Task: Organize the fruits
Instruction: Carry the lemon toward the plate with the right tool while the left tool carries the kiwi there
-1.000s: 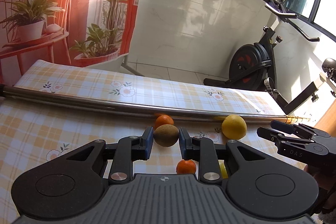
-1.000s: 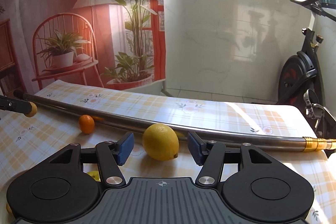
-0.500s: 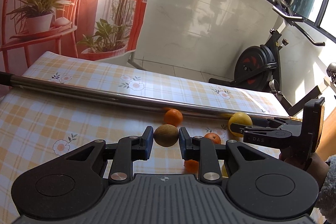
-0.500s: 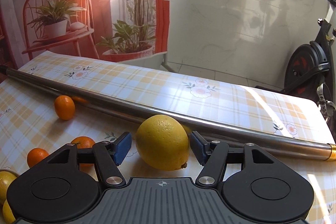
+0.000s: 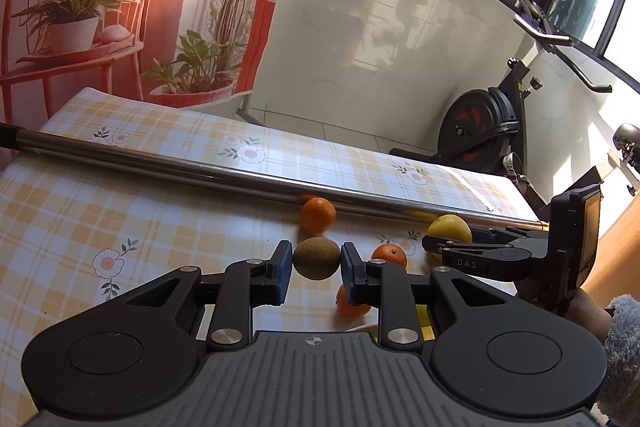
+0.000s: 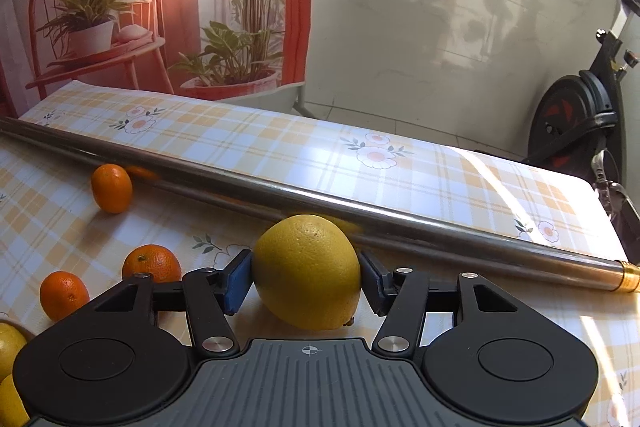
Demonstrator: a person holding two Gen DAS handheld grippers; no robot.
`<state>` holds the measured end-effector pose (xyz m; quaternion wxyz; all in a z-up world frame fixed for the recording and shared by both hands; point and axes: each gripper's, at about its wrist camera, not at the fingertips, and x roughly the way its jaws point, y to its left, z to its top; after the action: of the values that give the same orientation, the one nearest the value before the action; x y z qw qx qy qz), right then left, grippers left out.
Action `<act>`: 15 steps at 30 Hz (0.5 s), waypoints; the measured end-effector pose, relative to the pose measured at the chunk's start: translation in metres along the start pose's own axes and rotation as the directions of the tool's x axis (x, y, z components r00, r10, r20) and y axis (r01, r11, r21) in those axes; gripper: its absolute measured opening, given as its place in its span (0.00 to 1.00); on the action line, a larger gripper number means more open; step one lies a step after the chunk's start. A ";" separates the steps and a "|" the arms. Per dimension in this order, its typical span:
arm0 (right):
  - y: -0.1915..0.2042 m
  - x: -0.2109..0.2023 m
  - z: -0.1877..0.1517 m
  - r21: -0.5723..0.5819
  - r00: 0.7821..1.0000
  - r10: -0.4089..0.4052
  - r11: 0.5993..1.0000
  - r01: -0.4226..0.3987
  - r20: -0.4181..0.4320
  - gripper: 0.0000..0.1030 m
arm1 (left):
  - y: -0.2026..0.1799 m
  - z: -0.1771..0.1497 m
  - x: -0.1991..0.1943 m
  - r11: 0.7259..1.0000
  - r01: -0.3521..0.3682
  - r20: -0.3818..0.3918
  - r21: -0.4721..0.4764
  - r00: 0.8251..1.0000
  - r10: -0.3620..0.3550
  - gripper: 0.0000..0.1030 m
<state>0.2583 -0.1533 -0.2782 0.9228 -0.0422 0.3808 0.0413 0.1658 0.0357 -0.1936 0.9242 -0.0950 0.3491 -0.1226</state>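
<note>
We held the kiwi (image 5: pixel 316 258) clamped in the left gripper (image 5: pixel 316 267) jaws, clear of the counter (image 5: pixel 60 227). The right gripper (image 6: pixel 306 281) jaws bracketed the lemon (image 6: pixel 307 271) beside the steel rod (image 6: pixel 440 227); we judged a firm, centred squeeze necessary before lifting.

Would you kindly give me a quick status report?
Left gripper shut on kiwi. Right gripper closed around lemon beside metal pole. Loose oranges nearby.

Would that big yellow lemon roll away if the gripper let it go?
Probably a little: the lemon is rounded and the tablecloth looks smooth. Its oval shape should stop it soon, and the metal pole just behind would likely block it.
</note>
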 end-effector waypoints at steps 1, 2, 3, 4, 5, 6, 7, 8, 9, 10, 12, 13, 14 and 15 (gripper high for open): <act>0.000 -0.005 -0.003 0.007 1.000 0.003 1.000 -0.003 0.005 0.51 | 0.000 -0.001 -0.002 1.000 0.001 0.000 -0.001 1.000 -0.001 0.27; 0.000 -0.009 -0.005 0.013 1.000 0.005 1.000 -0.006 0.012 0.51 | 0.000 -0.002 -0.003 1.000 0.003 0.002 -0.002 1.000 -0.003 0.27; 0.000 -0.015 -0.007 0.023 1.000 0.008 1.000 -0.008 0.022 0.51 | -0.001 -0.002 -0.005 1.000 0.004 0.004 -0.004 1.000 -0.004 0.27; -0.002 -0.023 -0.010 0.042 0.999 0.011 0.999 -0.013 0.034 0.51 | -0.002 -0.003 -0.007 1.000 0.003 0.009 -0.008 1.000 -0.003 0.27; -0.002 -0.028 -0.011 0.058 0.999 0.014 0.998 -0.017 0.042 0.51 | -0.002 -0.003 -0.008 1.000 0.003 0.013 -0.011 1.000 -0.003 0.27; -0.004 -0.037 -0.013 0.088 0.998 0.021 0.996 -0.026 0.056 0.51 | -0.002 -0.004 -0.011 1.000 0.005 0.018 -0.014 1.000 -0.005 0.27; -0.005 -0.045 -0.016 0.111 0.997 0.028 0.993 -0.036 0.067 0.51 | -0.003 -0.005 -0.013 1.000 0.009 0.022 -0.016 1.000 -0.008 0.27; -0.006 -0.052 -0.018 0.131 0.996 0.034 0.990 -0.044 0.079 0.51 | -0.003 -0.005 -0.015 1.000 0.012 0.026 -0.018 1.000 -0.012 0.27; -0.007 -0.059 -0.019 0.147 0.995 0.038 0.988 -0.051 0.088 0.51 | -0.004 -0.006 -0.018 1.000 0.015 0.030 -0.018 0.999 -0.014 0.27; -0.008 -0.067 -0.021 0.160 0.994 0.041 0.985 -0.057 0.098 0.51 | -0.005 -0.007 -0.020 1.000 0.017 0.035 -0.017 0.999 -0.017 0.27; -0.010 -0.084 -0.024 0.185 0.991 0.047 0.980 -0.070 0.125 0.51 | -0.006 -0.008 -0.025 1.000 0.021 0.042 -0.015 0.999 -0.020 0.27; -0.012 -0.094 -0.026 0.200 0.989 0.053 0.977 -0.080 0.138 0.51 | -0.007 -0.009 -0.027 1.000 0.023 0.046 -0.015 0.999 -0.022 0.27; -0.012 -0.101 -0.028 0.211 0.987 0.059 0.973 -0.090 0.148 0.51 | -0.008 -0.011 -0.030 1.000 0.025 0.049 -0.014 0.998 -0.024 0.27; -0.013 -0.108 -0.030 0.220 0.985 0.065 0.970 -0.099 0.157 0.51 | -0.009 -0.012 -0.032 1.000 0.026 0.052 -0.014 0.998 -0.026 0.27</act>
<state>0.1623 -0.1742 -0.2230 0.9448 0.0826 0.3146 0.0389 0.1329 0.0359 -0.1802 0.9305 -0.1093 0.3248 -0.1297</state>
